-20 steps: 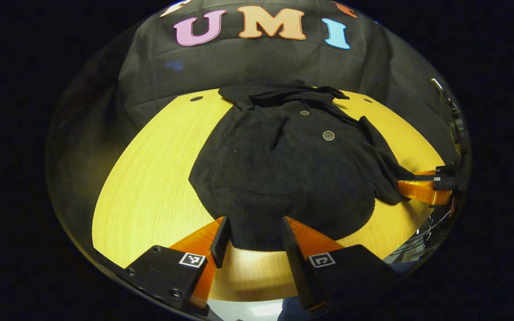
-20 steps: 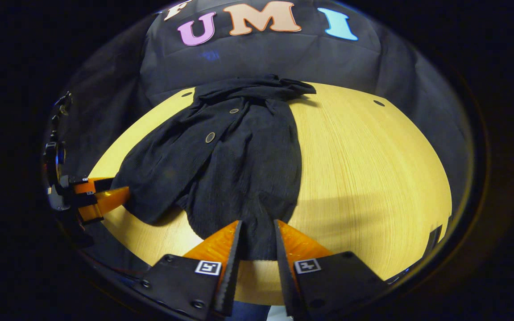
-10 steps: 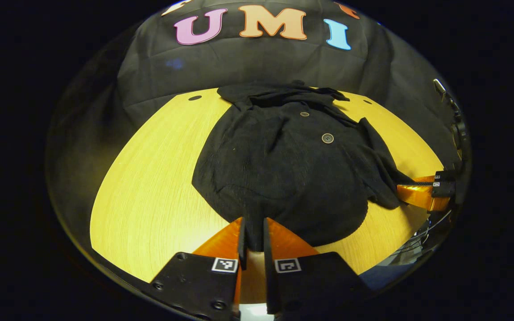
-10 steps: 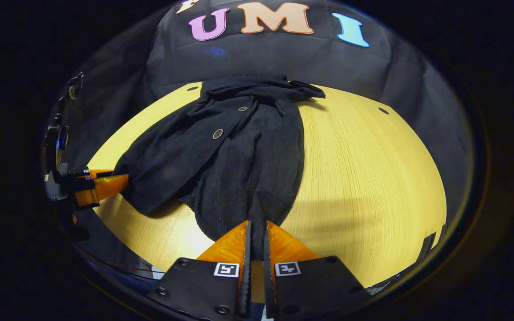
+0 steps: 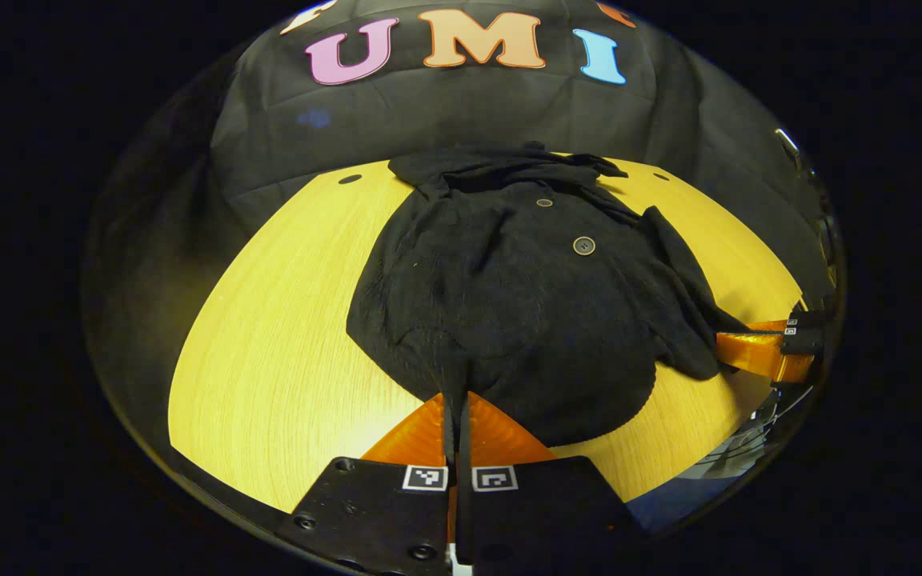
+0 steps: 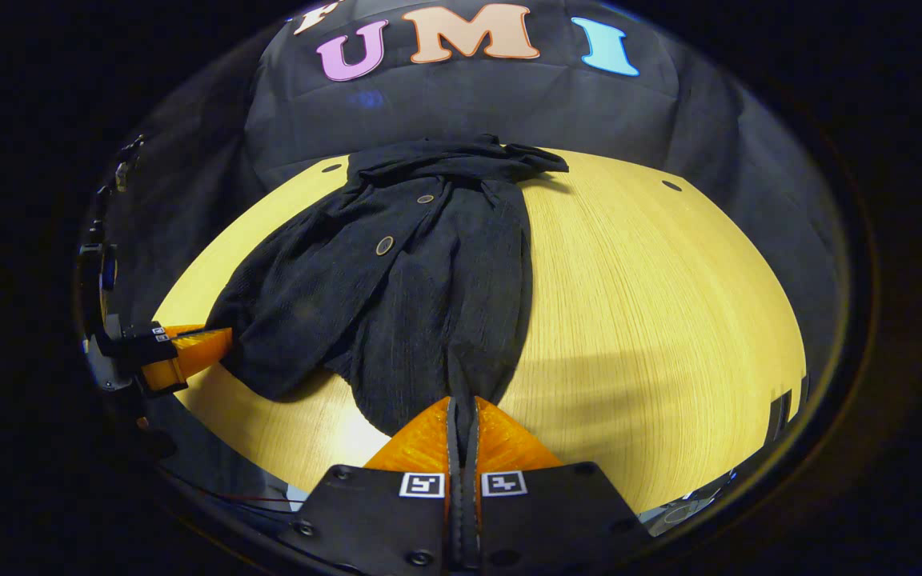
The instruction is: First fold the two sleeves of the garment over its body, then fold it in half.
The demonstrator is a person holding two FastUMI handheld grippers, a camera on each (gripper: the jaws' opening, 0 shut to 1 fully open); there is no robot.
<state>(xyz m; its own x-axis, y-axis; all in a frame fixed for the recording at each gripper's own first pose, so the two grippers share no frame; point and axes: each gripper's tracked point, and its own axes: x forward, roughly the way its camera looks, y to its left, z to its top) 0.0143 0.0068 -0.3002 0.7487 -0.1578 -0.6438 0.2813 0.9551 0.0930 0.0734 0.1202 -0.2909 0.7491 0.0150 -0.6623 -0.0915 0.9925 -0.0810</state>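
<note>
A black buttoned garment (image 5: 525, 304) lies on the round yellow wooden table (image 5: 269, 336), collar at the far side, sleeves folded in over the body. My left gripper (image 5: 456, 400) is shut on the near hem, left part, with cloth pinched between its fingers. In the right gripper view the same garment (image 6: 413, 288) runs away from me, and my right gripper (image 6: 463, 404) is shut on the hem's right corner. The right gripper (image 5: 737, 340) also shows at the far right of the left gripper view; the left gripper (image 6: 213, 340) shows at the left of the right gripper view.
The table's bare top (image 6: 653, 304) stretches wide to the right of the garment. Small dark holes (image 5: 350, 178) mark the tabletop near its far edge. The black cloth wall stands right behind the collar. The table's near edge lies just under both grippers.
Both grippers were open around the hem a second ago; their fingers have closed step by step and now pinch the cloth. The hem is slightly gathered at each pinch.
</note>
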